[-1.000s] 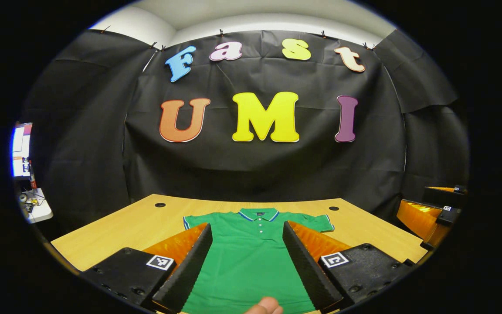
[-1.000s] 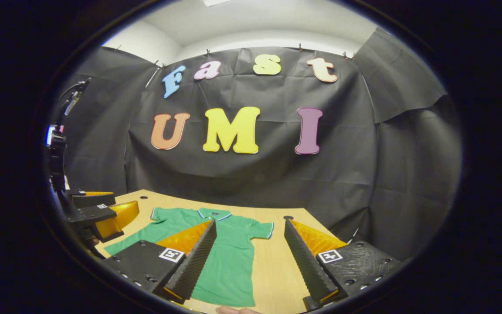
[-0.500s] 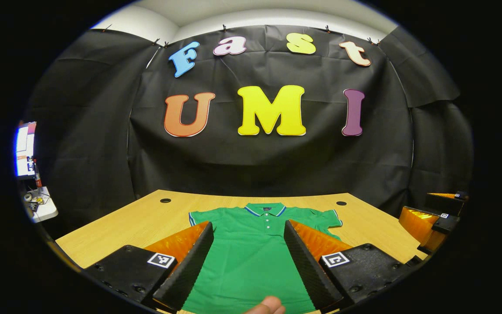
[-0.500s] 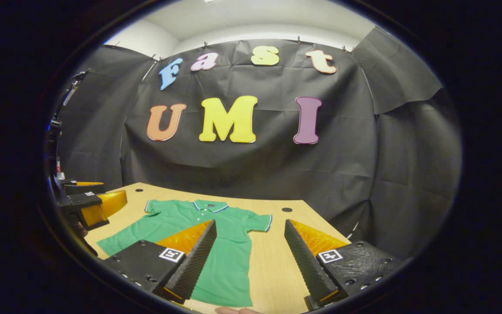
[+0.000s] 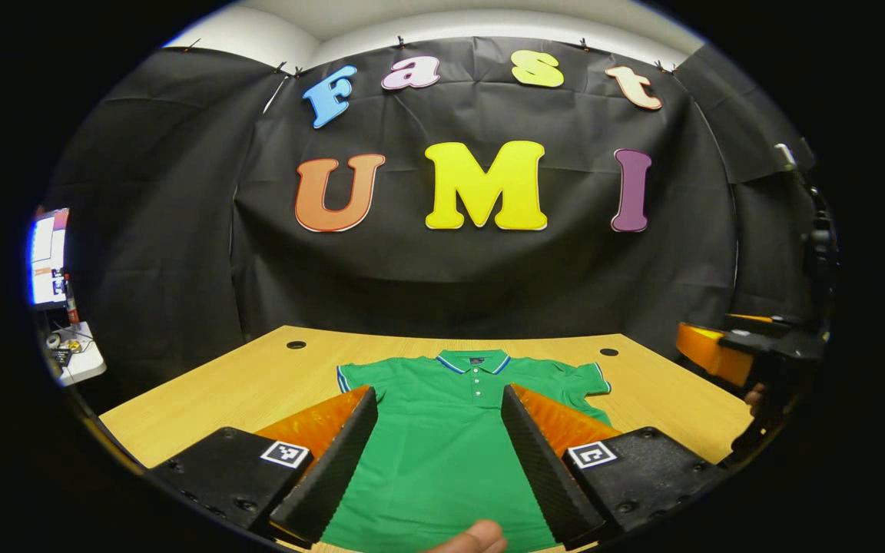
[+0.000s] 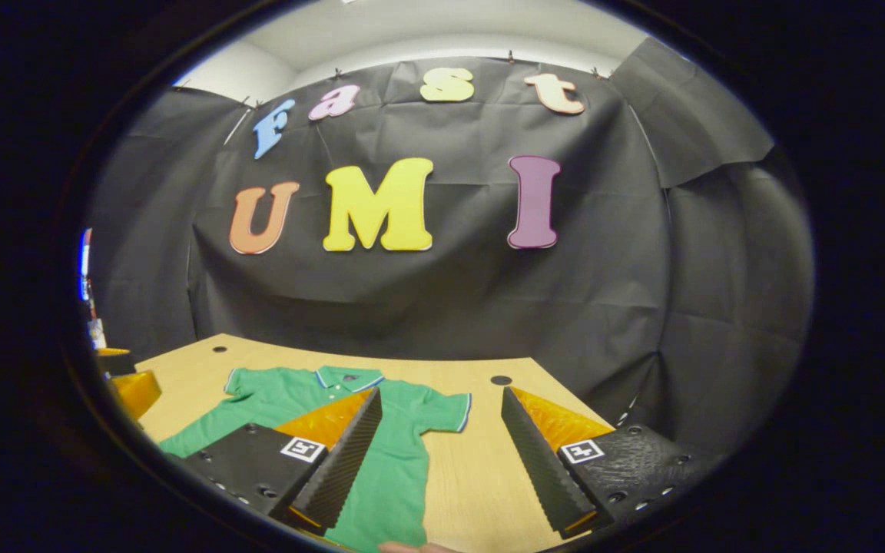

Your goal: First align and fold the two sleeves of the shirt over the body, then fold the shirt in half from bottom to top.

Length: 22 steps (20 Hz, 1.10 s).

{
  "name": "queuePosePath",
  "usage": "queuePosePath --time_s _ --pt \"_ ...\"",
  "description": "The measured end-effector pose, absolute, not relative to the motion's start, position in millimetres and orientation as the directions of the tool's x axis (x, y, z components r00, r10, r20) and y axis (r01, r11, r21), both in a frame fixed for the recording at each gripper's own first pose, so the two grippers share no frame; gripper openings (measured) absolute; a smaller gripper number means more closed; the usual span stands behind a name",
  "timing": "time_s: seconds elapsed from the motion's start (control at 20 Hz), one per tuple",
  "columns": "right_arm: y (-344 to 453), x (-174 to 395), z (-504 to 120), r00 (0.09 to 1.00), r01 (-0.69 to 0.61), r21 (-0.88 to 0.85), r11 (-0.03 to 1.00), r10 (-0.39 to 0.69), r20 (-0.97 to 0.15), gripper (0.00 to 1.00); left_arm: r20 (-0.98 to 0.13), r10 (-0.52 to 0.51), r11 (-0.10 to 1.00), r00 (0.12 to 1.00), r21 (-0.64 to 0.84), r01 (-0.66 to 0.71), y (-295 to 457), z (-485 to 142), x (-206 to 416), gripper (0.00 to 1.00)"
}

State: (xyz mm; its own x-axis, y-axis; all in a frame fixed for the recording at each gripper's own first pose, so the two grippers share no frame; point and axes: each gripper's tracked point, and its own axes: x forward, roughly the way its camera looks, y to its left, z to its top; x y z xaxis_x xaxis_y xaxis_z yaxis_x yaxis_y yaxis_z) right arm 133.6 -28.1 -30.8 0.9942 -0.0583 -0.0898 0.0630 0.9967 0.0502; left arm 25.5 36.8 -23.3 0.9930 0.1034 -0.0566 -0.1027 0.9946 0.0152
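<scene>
While the green polo shirt [image 5: 442, 445] lies flat and unfolded along the wooden table's [image 5: 220, 392] near edge, collar toward the far edge, the left gripper [image 5: 437, 453] and right gripper [image 6: 441, 453] hover above with fingers spread, holding nothing

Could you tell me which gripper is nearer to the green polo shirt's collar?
Left, I judge. The left gripper hangs over the green polo shirt, aimed at its blue-trimmed collar; the right gripper sits off the shirt's sleeve side, over bare wooden table.
</scene>
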Motion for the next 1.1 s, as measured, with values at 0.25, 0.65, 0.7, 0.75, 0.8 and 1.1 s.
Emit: queuePosePath --time_s 0.25,0.65,0.7,0.75,0.8,1.1 --pt "-51.0 227.4 -65.7 0.978 0.091 0.006 0.996 -0.088 -0.187 0.95 -0.067 0.109 0.994 0.992 0.011 -0.108 39.8 -31.6 33.0 1.0" --pt "-62.2 323.9 -171.5 0.901 0.103 -0.006 0.995 -0.096 -0.424 0.96 -0.118 0.135 0.991 0.984 0.019 -0.134 49.8 -50.5 43.9 1.0" --pt "-60.0 328.3 -180.7 0.89 0.092 0.001 0.996 -0.081 -0.449 0.95 -0.119 0.138 0.99 0.983 0.018 -0.137 50.9 -50.8 44.8 1.0" --pt "-55.9 334.3 -188.2 0.882 0.083 0.013 0.996 -0.068 -0.467 0.96 -0.118 0.14 0.99 0.983 0.017 -0.138 50.9 -50.5 45.4 1.0" --pt "-55.0 340.6 -194.3 0.874 0.085 0.01 0.996 -0.07 -0.481 0.95 -0.116 0.142 0.99 0.983 0.017 -0.141 52.2 -49.7 45.1 1.0" --pt "-64.7 352.5 -226.4 0.803 0.158 0.076 0.984 -0.083 -0.59 0.83 -0.121 0.152 0.988 0.981 0.015 -0.151 56.7 -52.0 47.3 1.0"
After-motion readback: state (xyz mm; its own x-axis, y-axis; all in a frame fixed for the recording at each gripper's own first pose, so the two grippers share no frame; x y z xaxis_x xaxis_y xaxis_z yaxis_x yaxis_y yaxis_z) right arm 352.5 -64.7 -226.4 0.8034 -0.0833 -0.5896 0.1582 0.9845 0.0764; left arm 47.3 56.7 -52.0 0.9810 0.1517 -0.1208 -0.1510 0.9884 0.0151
